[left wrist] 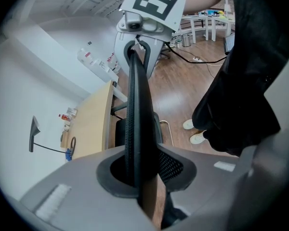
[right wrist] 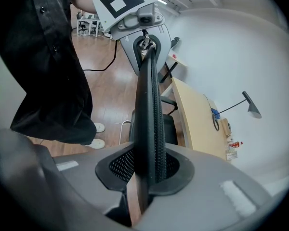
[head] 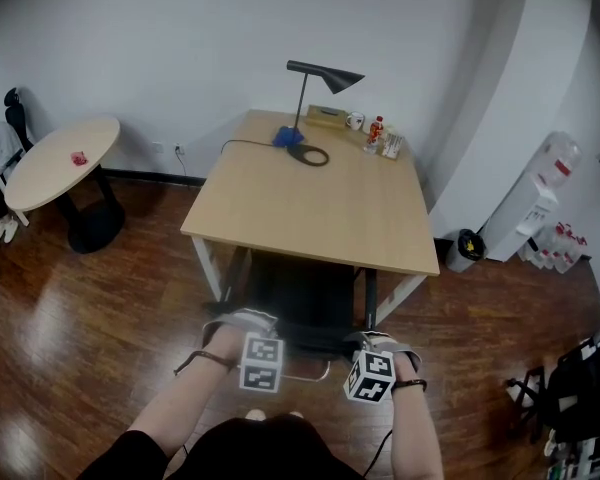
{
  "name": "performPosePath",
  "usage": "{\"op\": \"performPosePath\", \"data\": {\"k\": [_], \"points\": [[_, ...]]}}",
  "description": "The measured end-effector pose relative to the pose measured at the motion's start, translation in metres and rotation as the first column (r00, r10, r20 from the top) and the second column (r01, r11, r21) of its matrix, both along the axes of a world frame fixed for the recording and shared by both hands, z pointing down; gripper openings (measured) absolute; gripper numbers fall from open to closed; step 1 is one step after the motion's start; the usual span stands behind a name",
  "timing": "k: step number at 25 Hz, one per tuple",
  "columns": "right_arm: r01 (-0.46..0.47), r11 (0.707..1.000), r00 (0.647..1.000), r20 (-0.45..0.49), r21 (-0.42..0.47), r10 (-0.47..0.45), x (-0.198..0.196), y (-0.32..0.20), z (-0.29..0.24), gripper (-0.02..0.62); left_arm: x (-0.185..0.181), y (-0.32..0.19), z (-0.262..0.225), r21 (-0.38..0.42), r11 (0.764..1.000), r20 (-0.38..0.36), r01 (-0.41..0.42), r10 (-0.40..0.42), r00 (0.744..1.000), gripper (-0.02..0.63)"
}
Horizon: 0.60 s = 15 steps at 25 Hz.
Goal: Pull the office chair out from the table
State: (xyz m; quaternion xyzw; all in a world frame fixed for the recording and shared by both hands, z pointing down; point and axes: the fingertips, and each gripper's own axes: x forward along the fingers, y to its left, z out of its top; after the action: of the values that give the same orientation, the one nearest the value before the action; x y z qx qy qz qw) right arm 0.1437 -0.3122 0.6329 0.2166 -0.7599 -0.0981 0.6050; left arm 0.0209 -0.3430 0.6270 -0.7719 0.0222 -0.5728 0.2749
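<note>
Bright, even overhead light leaves soft glare on the wood floor (head: 46,320) at left; fisheye distortion bends and darkens the frame edges.

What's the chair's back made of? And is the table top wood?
The chair back looks like black plastic edging around woven mesh: tiny holes show through. The table top looks like pale wood or wood-look laminate, smooth and matte; I can't tell which.
</note>
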Motion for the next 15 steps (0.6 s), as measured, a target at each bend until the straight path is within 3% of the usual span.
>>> {"op": "performPosePath", "data": {"k": [15], "points": [[0.031, 0.999, 0.999, 0.009, -0.036, -0.030, -0.005, 0.029, -0.001, 0.084, -0.004, 0.029, 0.001, -0.023, 0.999, 0.010, 0.038, -0.038, 0.999, 0.091]]}}
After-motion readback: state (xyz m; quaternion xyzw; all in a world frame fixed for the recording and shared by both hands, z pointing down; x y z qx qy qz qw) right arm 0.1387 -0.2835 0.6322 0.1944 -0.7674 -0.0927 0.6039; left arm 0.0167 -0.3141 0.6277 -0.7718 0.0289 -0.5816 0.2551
